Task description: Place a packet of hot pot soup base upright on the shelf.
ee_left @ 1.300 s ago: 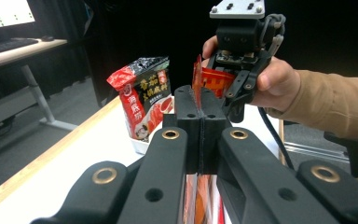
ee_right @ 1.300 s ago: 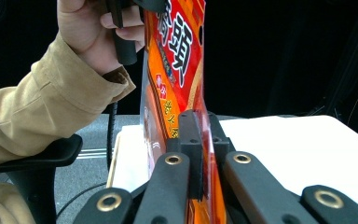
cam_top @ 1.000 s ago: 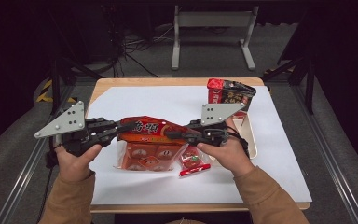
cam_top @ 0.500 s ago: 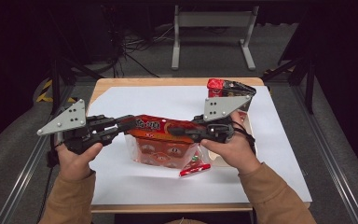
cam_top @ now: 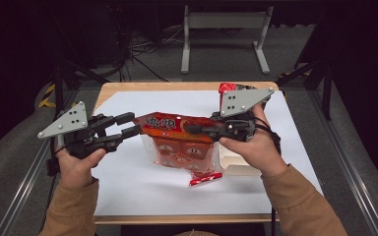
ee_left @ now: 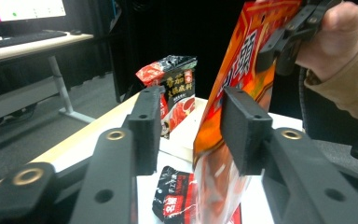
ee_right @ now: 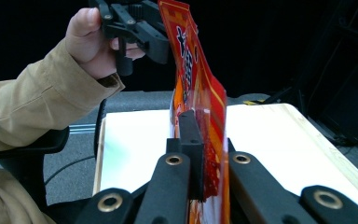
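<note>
A red-orange bag (cam_top: 174, 127) with a clear lower half holding red packets hangs over the white sheet (cam_top: 128, 182). My right gripper (cam_top: 193, 130) is shut on its top edge, and in the right gripper view the jaws (ee_right: 205, 154) pinch the bag (ee_right: 191, 70) upright. My left gripper (cam_top: 129, 125) has just been opening at the bag's left end. In the left gripper view (ee_left: 193, 119) the bag (ee_left: 247, 56) stands in the gap, close to the right-hand jaw, with no pinch on it.
A small red packet (cam_top: 205, 178) lies on the sheet below the bag. Behind the right hand is a cream tray (cam_top: 236, 164), and a red and black pouch (ee_left: 177, 93) stands in it. The table's wooden edge (cam_top: 177, 219) runs along the front.
The left jaws have spread apart and let go of the bag's left end. The right hand has lifted, so the bag now hangs from the right gripper.
</note>
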Available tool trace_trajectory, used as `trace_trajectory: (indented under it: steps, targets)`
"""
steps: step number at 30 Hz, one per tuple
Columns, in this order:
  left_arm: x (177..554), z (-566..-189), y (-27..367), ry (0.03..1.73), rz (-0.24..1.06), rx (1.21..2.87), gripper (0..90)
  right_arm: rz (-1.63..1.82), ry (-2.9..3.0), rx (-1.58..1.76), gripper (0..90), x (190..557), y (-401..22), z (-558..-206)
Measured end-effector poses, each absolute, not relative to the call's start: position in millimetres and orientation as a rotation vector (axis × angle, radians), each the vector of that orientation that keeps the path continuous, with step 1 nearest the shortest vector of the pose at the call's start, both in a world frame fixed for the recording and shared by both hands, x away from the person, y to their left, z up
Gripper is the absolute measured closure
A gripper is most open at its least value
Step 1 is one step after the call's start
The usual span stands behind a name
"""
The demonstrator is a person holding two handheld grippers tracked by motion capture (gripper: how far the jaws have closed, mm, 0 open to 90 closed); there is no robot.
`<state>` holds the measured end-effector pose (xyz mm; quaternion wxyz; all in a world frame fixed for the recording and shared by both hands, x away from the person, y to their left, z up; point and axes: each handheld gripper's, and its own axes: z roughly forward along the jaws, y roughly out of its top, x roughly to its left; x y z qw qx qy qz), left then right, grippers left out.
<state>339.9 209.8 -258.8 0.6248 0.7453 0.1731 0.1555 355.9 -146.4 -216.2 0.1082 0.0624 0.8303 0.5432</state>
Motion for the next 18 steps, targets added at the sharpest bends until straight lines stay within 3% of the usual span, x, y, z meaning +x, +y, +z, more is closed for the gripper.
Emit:
trace_trajectory:
  steps: [18]
  targets:
    - [348.1,-265.6,216.0,0.456,0.373,1.715,50.5,1.572,2.378,0.255,89.8,359.8,-182.0,-181.3]
